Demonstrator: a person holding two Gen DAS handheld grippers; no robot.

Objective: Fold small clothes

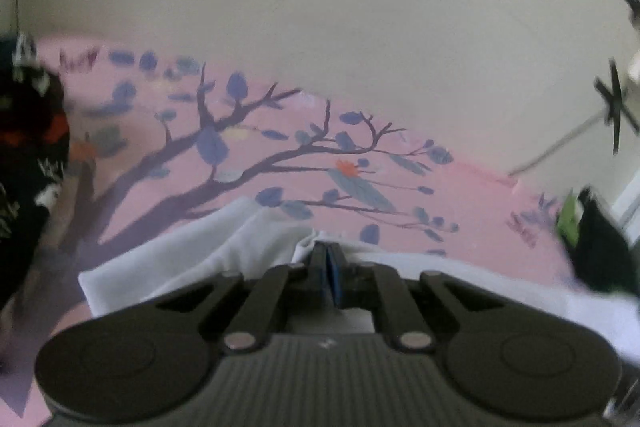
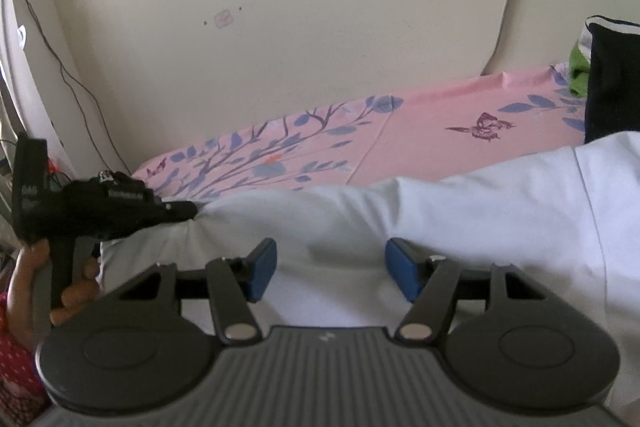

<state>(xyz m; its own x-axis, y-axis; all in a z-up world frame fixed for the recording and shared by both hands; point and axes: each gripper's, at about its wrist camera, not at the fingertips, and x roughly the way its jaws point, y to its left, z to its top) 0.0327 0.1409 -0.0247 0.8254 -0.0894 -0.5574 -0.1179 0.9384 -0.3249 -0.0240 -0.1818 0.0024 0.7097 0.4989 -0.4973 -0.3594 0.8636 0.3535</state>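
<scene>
A white garment (image 2: pixel 460 227) lies on a pink bedsheet (image 2: pixel 420 131) printed with blue branches and butterflies. My left gripper (image 1: pixel 328 251) is shut on a pinched fold of the white garment (image 1: pixel 192 251), its blue pads pressed together on the cloth. In the right wrist view that left gripper (image 2: pixel 192 209) shows at the far left, gripping the garment's left end, with a hand (image 2: pixel 76 291) on its handle. My right gripper (image 2: pixel 331 273) hovers over the middle of the garment, its blue pads (image 2: pixel 262 271) wide apart and the cloth lying between them, unpinched.
A cream wall (image 2: pixel 300 7) rises behind the bed, with a thin cable (image 2: pixel 68 79) hanging at its left. Dark and green folded clothes (image 2: pixel 608 75) sit at the bed's right end. A dark patterned cloth (image 1: pixel 28 131) lies at the left.
</scene>
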